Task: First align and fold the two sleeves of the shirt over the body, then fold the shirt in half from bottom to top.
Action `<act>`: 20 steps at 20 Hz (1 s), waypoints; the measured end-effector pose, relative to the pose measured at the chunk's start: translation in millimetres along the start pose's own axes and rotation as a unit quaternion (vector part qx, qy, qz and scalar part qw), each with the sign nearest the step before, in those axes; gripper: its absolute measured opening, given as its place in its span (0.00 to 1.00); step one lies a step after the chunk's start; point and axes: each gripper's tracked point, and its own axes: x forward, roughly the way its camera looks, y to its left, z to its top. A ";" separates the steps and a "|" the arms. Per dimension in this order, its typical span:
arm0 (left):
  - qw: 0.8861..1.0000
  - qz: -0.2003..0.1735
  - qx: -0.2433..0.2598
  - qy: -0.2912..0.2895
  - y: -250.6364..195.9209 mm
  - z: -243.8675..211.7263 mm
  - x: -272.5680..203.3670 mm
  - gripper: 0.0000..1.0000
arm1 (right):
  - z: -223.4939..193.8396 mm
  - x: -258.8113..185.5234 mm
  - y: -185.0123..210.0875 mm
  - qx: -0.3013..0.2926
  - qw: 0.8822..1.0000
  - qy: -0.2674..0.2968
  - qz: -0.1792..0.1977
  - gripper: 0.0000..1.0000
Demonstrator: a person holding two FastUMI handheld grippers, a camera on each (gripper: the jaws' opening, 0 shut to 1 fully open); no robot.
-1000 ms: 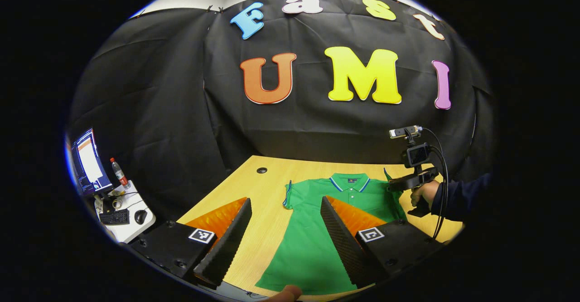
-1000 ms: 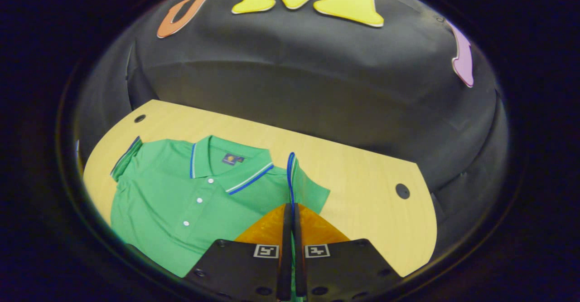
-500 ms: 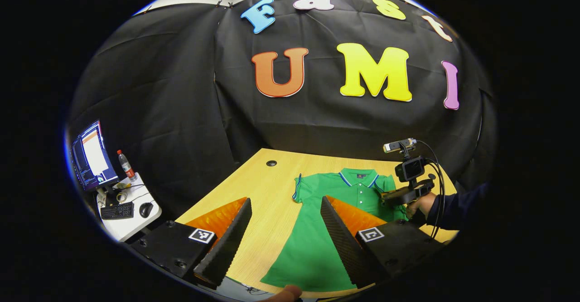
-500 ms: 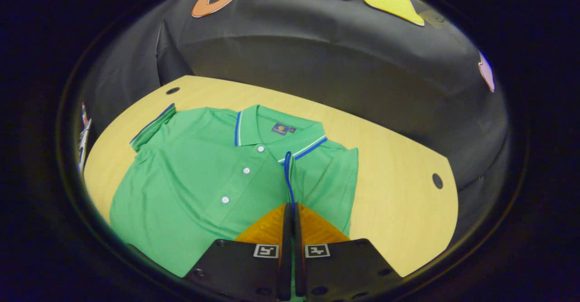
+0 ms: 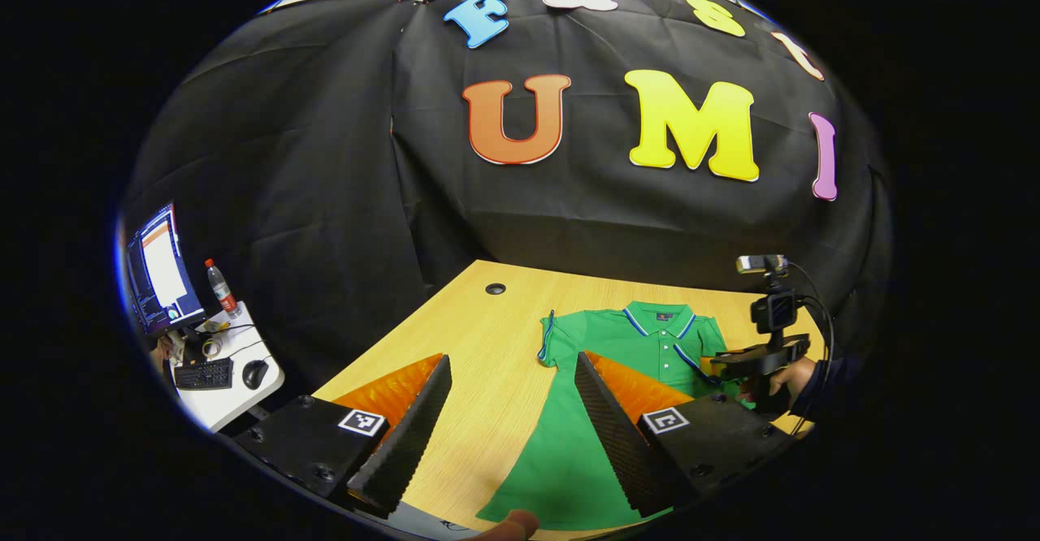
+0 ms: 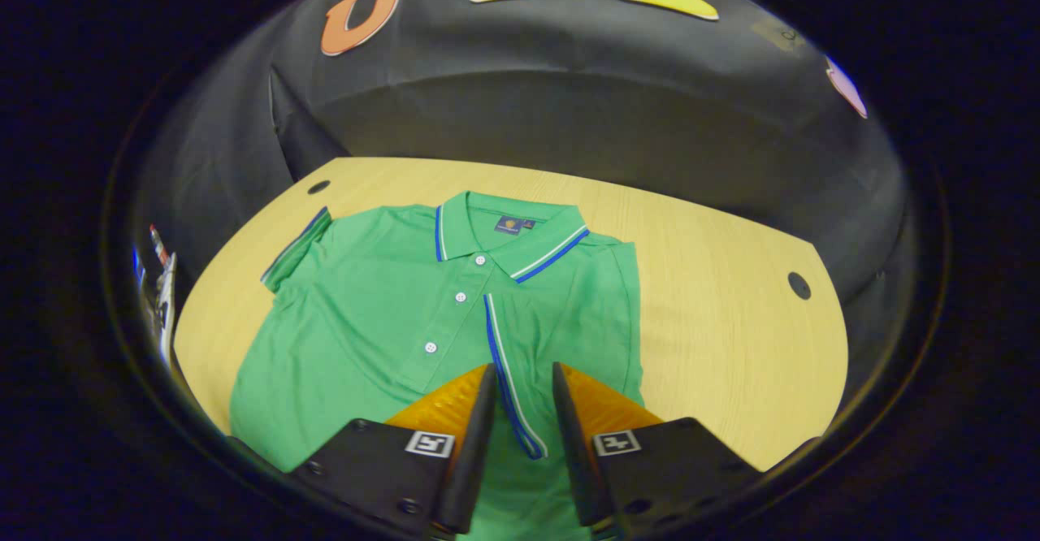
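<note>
Green polo shirt [image 6: 390, 322] lies face up on the wooden table [image 6: 715, 313], collar toward the booth wall. One sleeve [image 6: 508, 362] is folded over the body, its striped cuff between the fingers of the right gripper [image 6: 520, 411] — parted slightly, gripping nothing. The other sleeve [image 6: 296, 240] lies spread outward. The left gripper [image 5: 512, 411] hovers wide open and empty above the hem. Risk: a withdrawing right finger may snag the cuff and undo the fold — and the loose knit may creep.
</note>
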 end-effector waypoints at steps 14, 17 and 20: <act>0.995 -0.096 0.003 0.021 -44.0 10.3 127.9 0.99 | 45.2 -224.8 -19.7 0.043 0.979 -0.177 -0.092 0.94; 0.994 -0.104 0.011 0.033 -46.6 4.8 162.6 0.99 | 44.4 -286.7 -11.9 0.062 0.972 -0.202 -0.103 0.94; 0.994 -0.099 0.020 0.043 -45.2 -1.2 201.1 0.99 | 45.2 -343.5 -11.6 0.050 0.964 -0.227 -0.131 0.94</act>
